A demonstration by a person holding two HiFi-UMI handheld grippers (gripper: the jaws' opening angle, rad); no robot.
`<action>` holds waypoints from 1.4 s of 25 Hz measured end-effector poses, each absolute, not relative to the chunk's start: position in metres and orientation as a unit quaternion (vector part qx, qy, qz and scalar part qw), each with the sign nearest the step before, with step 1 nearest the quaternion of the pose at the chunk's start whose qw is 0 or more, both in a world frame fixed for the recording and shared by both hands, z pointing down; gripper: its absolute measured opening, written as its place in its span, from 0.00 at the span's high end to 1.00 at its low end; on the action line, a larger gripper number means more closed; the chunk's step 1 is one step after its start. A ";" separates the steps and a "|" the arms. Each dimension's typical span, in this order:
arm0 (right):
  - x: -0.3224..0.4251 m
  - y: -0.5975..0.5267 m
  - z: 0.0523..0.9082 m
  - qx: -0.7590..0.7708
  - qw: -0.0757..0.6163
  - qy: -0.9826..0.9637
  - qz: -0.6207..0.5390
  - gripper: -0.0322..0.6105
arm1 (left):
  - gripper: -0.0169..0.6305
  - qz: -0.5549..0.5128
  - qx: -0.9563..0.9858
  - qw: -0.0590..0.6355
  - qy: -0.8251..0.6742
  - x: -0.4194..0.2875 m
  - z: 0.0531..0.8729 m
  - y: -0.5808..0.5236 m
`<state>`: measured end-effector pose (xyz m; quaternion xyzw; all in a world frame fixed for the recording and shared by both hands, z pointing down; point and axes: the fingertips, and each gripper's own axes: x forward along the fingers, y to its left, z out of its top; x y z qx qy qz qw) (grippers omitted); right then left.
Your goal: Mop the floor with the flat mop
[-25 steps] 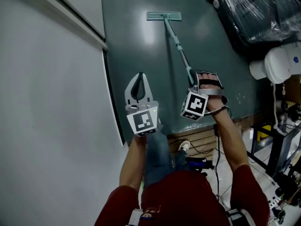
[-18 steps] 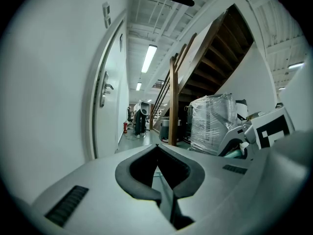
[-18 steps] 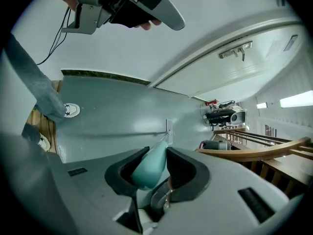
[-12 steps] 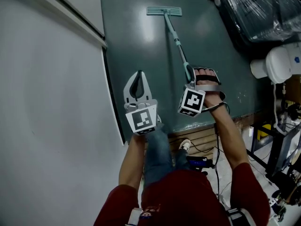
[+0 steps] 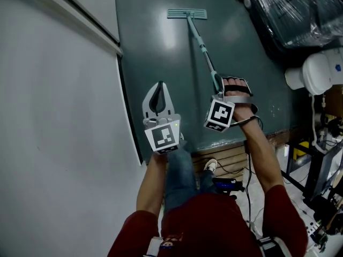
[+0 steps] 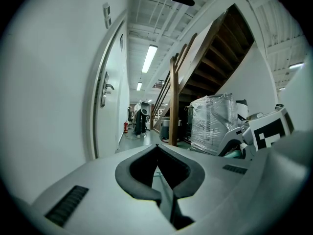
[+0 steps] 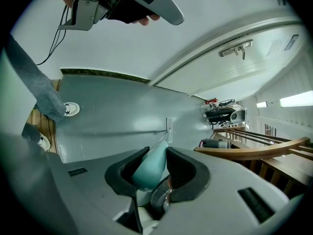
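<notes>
- The flat mop (image 5: 186,14) rests head-down on the grey-green floor (image 5: 150,52), its handle slanting back.
- The right gripper (image 7: 157,151) clamps its teal grip.
- The left gripper (image 6: 157,147), jaws together and empty, hovers alongside.

Glossy grey-green floor (image 5: 155,58), flat mop (image 5: 201,47) with its head lying flat on it far ahead, plastic-wrapped load (image 5: 300,9) standing at its right edge, wooden boards (image 5: 225,159) bordering its near side
</notes>
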<state>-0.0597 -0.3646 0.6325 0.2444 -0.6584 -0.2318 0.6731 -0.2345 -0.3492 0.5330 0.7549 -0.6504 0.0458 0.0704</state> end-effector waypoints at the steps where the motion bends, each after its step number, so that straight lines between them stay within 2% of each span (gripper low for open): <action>1: -0.058 -0.364 0.632 0.244 0.673 -0.658 -0.231 0.76 | 0.95 0.047 0.755 0.070 -0.650 -0.233 0.532 -0.348; 18: -0.041 -0.320 0.611 0.238 0.672 -0.663 -0.228 0.76 | 0.95 0.045 0.750 0.060 -0.657 -0.217 0.503 -0.309; 35: -0.011 -0.224 0.571 0.228 0.662 -0.676 -0.229 0.76 | 0.95 0.042 0.749 0.040 -0.660 -0.184 0.443 -0.220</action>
